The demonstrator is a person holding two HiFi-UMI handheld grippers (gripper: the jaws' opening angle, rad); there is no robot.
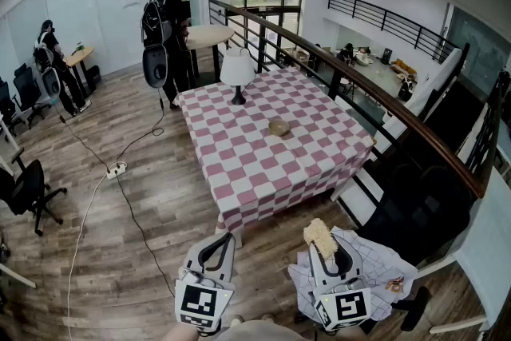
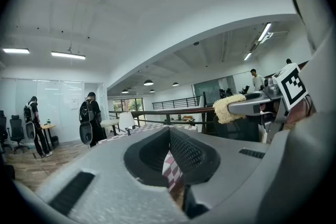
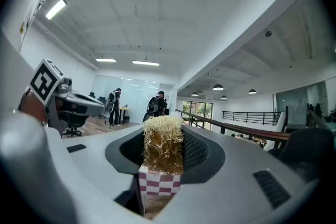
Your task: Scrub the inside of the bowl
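A small tan bowl [image 1: 279,127] sits near the middle of the table with the red-and-white checked cloth [image 1: 239,172], well ahead of both grippers. My right gripper [image 1: 323,245] is held level short of the table's near corner. It is shut on a straw-coloured fibrous scrubber [image 1: 318,234], which stands up between the jaws in the right gripper view [image 3: 163,144]. My left gripper [image 1: 226,240] is beside it on the left, shut with nothing between its jaws [image 2: 169,136]. The scrubber [image 2: 228,108] also shows at the right of the left gripper view.
A white table lamp [image 1: 237,69] stands at the table's far end. A dark railing [image 1: 359,84] runs along the right side over a drop. Two people [image 1: 164,20] [image 1: 49,52] stand at the back left. An office chair [image 1: 28,188] and a floor cable with power strip [image 1: 116,169] lie left. A checked cloth [image 1: 375,263] lies at my right.
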